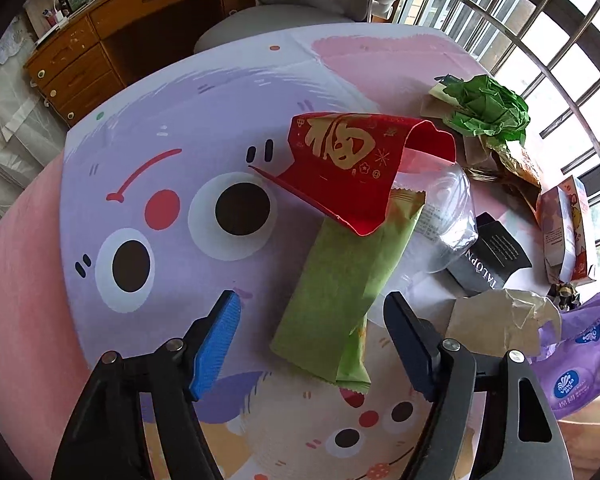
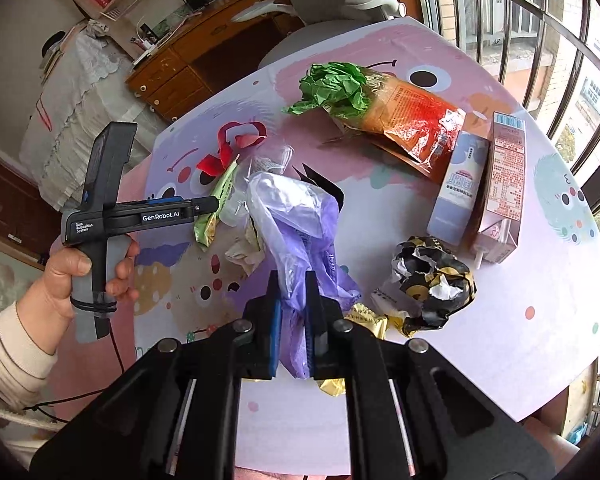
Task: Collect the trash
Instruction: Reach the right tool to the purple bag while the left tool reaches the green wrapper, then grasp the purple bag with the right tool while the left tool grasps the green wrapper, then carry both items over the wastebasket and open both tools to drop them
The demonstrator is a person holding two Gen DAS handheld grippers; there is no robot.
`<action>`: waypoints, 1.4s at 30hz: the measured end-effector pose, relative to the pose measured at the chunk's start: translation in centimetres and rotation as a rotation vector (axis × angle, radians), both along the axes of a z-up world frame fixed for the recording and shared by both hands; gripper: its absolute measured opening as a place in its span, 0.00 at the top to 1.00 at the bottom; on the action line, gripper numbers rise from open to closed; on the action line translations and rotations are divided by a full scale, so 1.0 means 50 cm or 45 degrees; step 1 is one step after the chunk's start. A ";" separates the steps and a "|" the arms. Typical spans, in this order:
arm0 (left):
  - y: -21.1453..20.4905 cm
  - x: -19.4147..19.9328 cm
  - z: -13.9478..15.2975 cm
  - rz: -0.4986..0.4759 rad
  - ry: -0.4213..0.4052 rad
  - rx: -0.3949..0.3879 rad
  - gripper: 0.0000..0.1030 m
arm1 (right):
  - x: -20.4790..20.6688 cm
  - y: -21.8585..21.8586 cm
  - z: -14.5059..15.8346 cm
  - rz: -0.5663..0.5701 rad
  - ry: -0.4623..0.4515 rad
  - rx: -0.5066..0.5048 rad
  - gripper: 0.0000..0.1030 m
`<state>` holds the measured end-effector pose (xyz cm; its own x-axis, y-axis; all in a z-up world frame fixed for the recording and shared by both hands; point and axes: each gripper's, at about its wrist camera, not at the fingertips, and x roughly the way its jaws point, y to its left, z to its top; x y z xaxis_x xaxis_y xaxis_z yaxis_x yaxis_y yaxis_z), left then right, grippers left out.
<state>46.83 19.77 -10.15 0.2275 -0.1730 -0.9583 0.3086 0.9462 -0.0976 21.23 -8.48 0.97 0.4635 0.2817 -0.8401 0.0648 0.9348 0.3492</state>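
My left gripper is open, its jaws standing either side of the near end of a green wrapper that lies flat on the table mat. A curled red envelope with a gold character rests on the wrapper's far end. In the right wrist view the left gripper is held by a hand beside the same green wrapper. My right gripper is shut on a purple plastic bag, lifted over the table.
Trash is spread across the round table: crumpled green paper, an orange snack bag, two drink cartons, a black-and-gold paper wad, a black box and clear plastic. A grey chair and wooden desk stand behind.
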 end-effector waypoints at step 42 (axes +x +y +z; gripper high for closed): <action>-0.281 -0.708 0.237 0.210 -0.227 -0.105 0.85 | -0.372 -0.229 0.131 0.337 -0.175 0.180 0.94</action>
<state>11.45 5.73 1.67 0.4234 -0.1952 -0.8847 0.1700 0.9763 -0.1341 2.61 -19.94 7.52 0.4649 0.5168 -0.7189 -0.2306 0.8546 0.4652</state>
